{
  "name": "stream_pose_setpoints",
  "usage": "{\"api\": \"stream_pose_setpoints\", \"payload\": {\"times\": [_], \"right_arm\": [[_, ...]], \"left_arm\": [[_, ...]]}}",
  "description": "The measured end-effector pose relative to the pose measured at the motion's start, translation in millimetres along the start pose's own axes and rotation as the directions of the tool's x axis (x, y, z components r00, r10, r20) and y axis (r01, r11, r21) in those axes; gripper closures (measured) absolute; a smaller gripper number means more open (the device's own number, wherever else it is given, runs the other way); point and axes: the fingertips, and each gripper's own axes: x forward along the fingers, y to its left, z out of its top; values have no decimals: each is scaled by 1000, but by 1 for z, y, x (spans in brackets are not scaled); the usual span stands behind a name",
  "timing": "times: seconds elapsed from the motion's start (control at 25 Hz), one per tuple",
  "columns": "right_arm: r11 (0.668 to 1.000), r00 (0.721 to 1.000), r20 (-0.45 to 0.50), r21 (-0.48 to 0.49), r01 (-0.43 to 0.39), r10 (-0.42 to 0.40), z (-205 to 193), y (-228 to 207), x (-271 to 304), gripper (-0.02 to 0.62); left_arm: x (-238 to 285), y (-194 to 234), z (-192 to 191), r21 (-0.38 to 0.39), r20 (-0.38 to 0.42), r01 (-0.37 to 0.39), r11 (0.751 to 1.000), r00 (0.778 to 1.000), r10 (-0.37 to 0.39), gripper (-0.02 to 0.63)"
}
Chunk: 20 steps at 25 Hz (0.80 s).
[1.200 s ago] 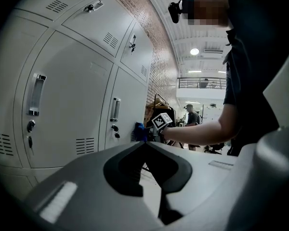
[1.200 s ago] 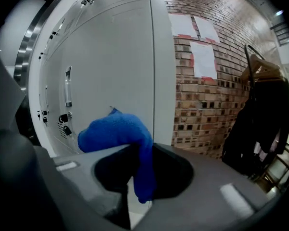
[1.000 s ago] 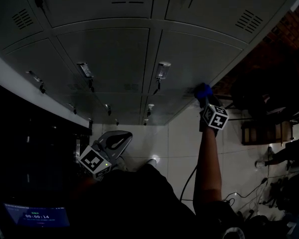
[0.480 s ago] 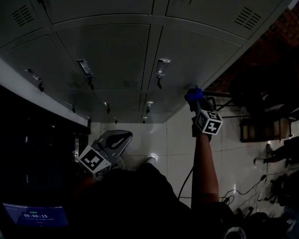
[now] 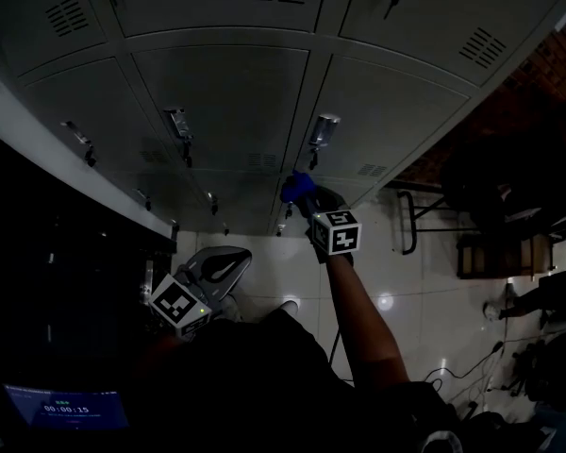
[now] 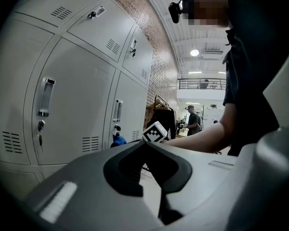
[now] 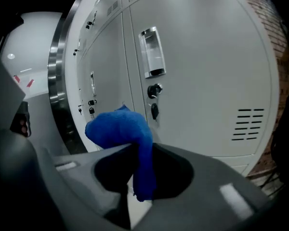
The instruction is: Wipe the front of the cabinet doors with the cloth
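Locker bank (image 5: 226, 102) is filling the top half of the head view, grey cabinet doors in rows. Right gripper (image 5: 309, 204) is reaching out at arm's length in mid-frame, which I'm reading as reach for wiping passes. Its jaws are clamping down on the blue cloth (image 5: 298, 186), leaving a wad sticking out ahead of the tips so fabric, not plastic, is meeting the metal. The cloth is sitting just below the recessed pull handle (image 5: 324, 130) of the door right of centre. Contact with the panel is looking likely, but I'm not confirming it from here. Left gripper (image 5: 217, 267) is hanging low at lower left, near the body and well apart from the doors. Its jaws are closed on nothing, so it's idling and staying out of the way. The right gripper view is adding what the dark head view is losing: the cloth (image 7: 123, 129) folding over and down between the jaws, a key lock (image 7: 155, 89) under the handle, and vent louvres (image 7: 248, 124) at right. The left gripper view is giving the side-on angle, with the cloth (image 6: 118, 140) showing right up by the door face.
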Motion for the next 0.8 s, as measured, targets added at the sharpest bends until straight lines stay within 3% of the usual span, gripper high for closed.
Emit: {"api": "stream_pose_setpoints", "payload": {"times": [0.44, 0.8], "right_arm": [[998, 998, -27, 15, 59, -58, 0, -34, 34, 523], [985, 985, -24, 38, 170, -169, -5, -91, -1, 523]], "left_arm": [[-29, 20, -1, 2, -3, -81, 997, 997, 81, 603], [-9, 18, 4, 4, -2, -42, 999, 999, 42, 603]]}}
